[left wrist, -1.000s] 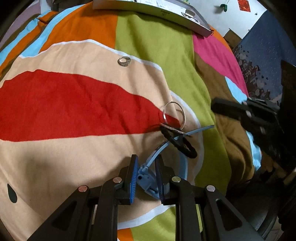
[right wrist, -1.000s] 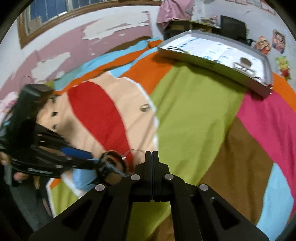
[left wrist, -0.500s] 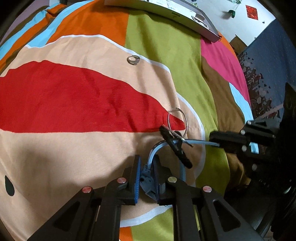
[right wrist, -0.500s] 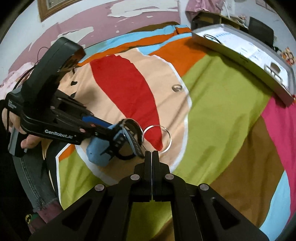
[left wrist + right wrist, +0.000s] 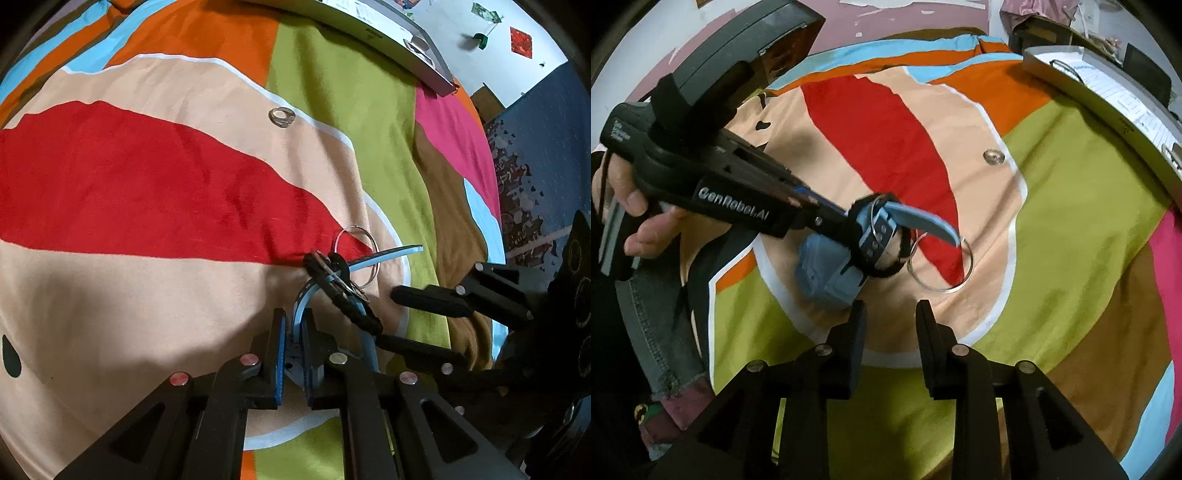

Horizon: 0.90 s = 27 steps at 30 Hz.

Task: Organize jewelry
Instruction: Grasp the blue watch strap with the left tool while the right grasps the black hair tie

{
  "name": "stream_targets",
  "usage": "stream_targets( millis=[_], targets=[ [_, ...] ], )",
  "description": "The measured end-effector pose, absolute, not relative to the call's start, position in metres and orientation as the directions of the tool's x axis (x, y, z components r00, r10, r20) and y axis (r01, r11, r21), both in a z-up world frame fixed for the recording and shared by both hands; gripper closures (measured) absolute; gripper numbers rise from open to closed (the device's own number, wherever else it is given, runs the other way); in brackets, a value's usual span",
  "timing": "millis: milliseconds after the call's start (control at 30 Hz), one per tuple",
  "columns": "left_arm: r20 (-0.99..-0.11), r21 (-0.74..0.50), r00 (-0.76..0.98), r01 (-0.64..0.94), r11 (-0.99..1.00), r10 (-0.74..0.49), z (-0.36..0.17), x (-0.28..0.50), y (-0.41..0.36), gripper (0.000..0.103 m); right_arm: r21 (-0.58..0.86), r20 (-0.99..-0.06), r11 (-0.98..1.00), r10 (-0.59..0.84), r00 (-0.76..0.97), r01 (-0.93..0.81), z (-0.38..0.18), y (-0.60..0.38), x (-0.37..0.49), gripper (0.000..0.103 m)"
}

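Note:
My left gripper (image 5: 292,334) is shut on a light blue watch (image 5: 827,273) and holds it just above the bedspread. A black bracelet (image 5: 345,295) and a thin silver ring hang on its strap (image 5: 923,218). A large silver hoop (image 5: 940,264) lies on the cloth just past the watch; it also shows in the left wrist view (image 5: 356,258). A small silver ring (image 5: 282,116) lies farther off on the beige patch; it also shows in the right wrist view (image 5: 993,157). My right gripper (image 5: 890,317) is open and empty, close in front of the watch and hoop.
A colourful patchwork bedspread (image 5: 110,184) covers the bed. A grey tray (image 5: 1108,99) with a few small items lies at the far edge; it also shows in the left wrist view (image 5: 369,26). The person's hand (image 5: 635,206) holds the left gripper.
My right gripper has opened and come closer to the watch and hoop. The left gripper has kept its hold on the watch, lifting and turning it slightly.

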<state>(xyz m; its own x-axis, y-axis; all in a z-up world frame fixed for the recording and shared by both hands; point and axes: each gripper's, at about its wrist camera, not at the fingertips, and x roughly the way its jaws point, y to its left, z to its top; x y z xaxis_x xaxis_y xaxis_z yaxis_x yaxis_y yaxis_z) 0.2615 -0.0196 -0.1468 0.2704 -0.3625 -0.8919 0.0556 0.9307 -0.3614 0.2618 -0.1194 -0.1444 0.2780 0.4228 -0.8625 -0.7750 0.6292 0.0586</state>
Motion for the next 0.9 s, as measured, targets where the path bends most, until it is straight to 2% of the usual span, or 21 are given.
stream_targets(
  millis=[433, 500, 533, 600, 900],
  targets=[
    [-0.892, -0.311, 0.297, 0.142, 0.940, -0.340, -0.137, 0.258, -0.033, 0.095, -0.094, -0.834, 0.573, 0.401, 0.379, -0.814, -0.141, -0.100, 0.254, 0.079],
    [-0.891, -0.319, 0.292, 0.140, 0.937, -0.347, -0.137, 0.259, -0.033, 0.095, -0.117, -0.828, 0.558, 0.403, 0.391, -0.822, -0.141, -0.098, 0.251, 0.084],
    [-0.892, -0.319, 0.290, 0.138, 0.938, -0.346, -0.137, 0.259, -0.033, 0.095, -0.116, -0.825, 0.554, 0.408, 0.390, -0.824, -0.141, -0.098, 0.249, 0.091],
    [-0.894, -0.317, 0.286, 0.137, 0.939, -0.343, -0.138, 0.258, -0.033, 0.095, -0.112, -0.819, 0.556, 0.417, 0.394, -0.823, -0.138, -0.097, 0.248, 0.097],
    [-0.890, -0.325, 0.290, 0.135, 0.936, -0.351, -0.139, 0.256, -0.031, 0.095, 0.022, -0.775, 0.632, 0.501, 0.386, -0.775, -0.121, -0.120, 0.261, 0.098]
  ],
)
